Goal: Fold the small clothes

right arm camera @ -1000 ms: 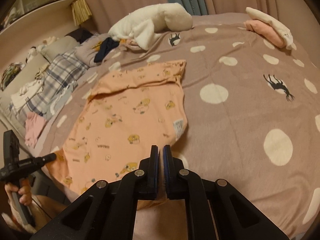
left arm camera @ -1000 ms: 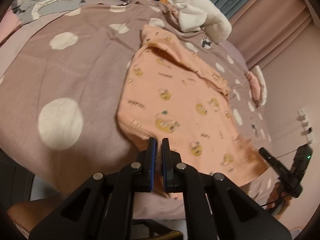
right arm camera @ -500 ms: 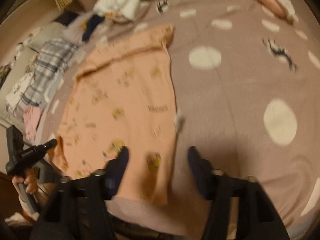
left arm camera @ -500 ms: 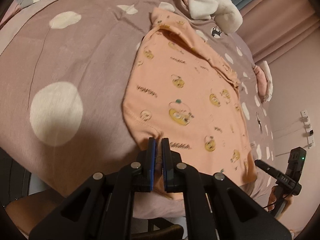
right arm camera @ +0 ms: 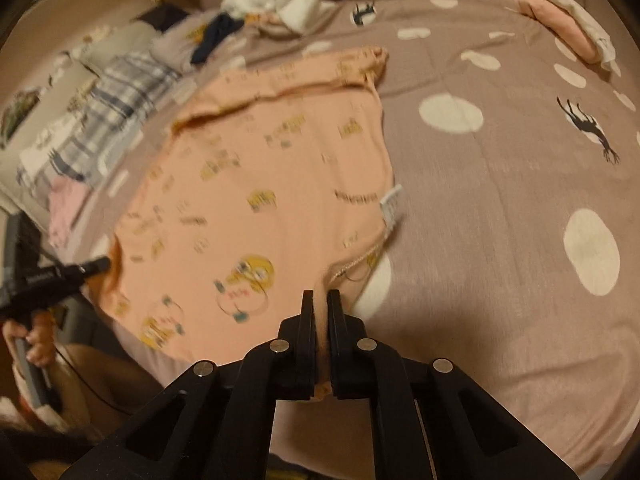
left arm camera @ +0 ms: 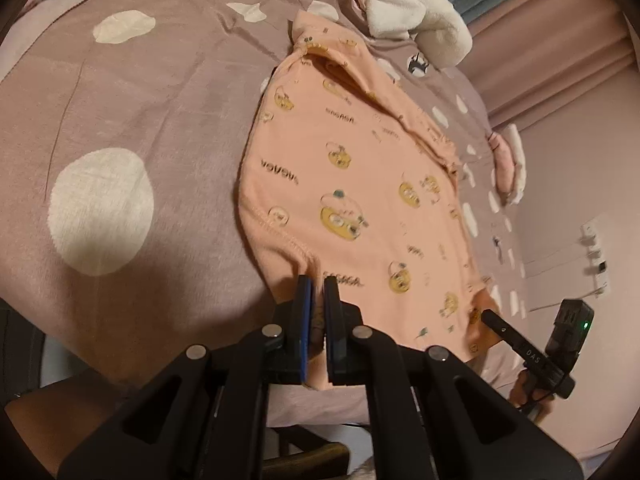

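Observation:
A peach garment (left arm camera: 360,184) with yellow cartoon prints lies spread flat on the mauve, white-dotted bedspread (left arm camera: 140,100). My left gripper (left arm camera: 317,284) is shut on the garment's near hem, and peach cloth shows between its pads. In the right wrist view the same garment (right arm camera: 256,200) reaches away from me. There my right gripper (right arm camera: 319,298) is closing on the near right corner of the hem, below a white care label (right arm camera: 390,204), with cloth pinched between the pads. Each gripper also shows in the other's view: right gripper (left arm camera: 532,356), left gripper (right arm camera: 52,280).
A white fluffy blanket (left arm camera: 412,8) and dark clothes (right arm camera: 216,36) are piled at the far end of the bed. A folded pink and white piece (right arm camera: 560,24) lies far right, and plaid cloth (right arm camera: 116,96) lies left. The bed's near edge runs just under both grippers.
My right gripper opened wide and has shut again on the hem's right corner. Both grippers sank toward the bed, and the garment lies flatter and closer in view.

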Demonstrator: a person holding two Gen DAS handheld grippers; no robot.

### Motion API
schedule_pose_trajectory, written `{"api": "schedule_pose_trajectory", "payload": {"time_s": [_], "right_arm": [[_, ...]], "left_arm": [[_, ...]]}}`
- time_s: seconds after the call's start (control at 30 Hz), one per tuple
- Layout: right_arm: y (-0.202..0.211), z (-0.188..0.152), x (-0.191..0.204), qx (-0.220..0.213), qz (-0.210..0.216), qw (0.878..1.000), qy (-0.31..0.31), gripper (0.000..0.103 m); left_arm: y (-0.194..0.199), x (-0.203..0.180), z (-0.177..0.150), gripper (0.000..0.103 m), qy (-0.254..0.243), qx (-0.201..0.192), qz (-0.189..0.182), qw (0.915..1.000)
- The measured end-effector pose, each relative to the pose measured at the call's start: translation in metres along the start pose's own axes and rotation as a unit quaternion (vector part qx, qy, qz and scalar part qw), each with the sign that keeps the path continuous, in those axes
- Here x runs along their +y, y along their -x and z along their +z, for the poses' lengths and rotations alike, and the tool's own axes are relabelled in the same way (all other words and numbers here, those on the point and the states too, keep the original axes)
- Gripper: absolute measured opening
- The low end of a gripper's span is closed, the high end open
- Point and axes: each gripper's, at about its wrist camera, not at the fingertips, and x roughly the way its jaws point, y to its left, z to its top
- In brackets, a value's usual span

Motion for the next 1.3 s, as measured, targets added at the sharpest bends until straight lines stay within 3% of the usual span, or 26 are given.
{"api": "schedule_pose_trajectory", "payload": {"time_s": [0.33,0.6,0.87,1.1,1.23,1.3], "right_arm": [[0.025,0.036,0.003,-0.093,0.067,0.993,-0.019,0.007],[0.026,0.091,-0.003,-0.115,0.08,0.99,-0.025,0.007],[0.02,0.151,-0.014,-0.129,0.062,0.989,-0.032,0.007],[-0.01,0.198,-0.022,-0.118,0.056,0.99,-0.046,0.007],[-0.03,0.216,-0.03,-0.108,0.052,0.991,-0.062,0.007],[-0.038,0.225,-0.034,-0.103,0.052,0.991,-0.065,0.007]], "left_arm": [[0.011,-0.016,0.039,0.005,0.022,-0.015,-0.063,0.9977],[0.008,-0.027,0.094,0.005,0.032,-0.044,-0.102,0.9933],[-0.004,-0.037,0.157,0.005,0.027,-0.075,-0.096,0.9922],[-0.03,-0.022,0.207,0.005,0.061,-0.084,-0.1,0.9895],[-0.047,-0.018,0.234,0.005,0.069,-0.085,-0.077,0.991],[-0.052,-0.013,0.249,0.005,0.082,-0.092,-0.084,0.9888]]}}
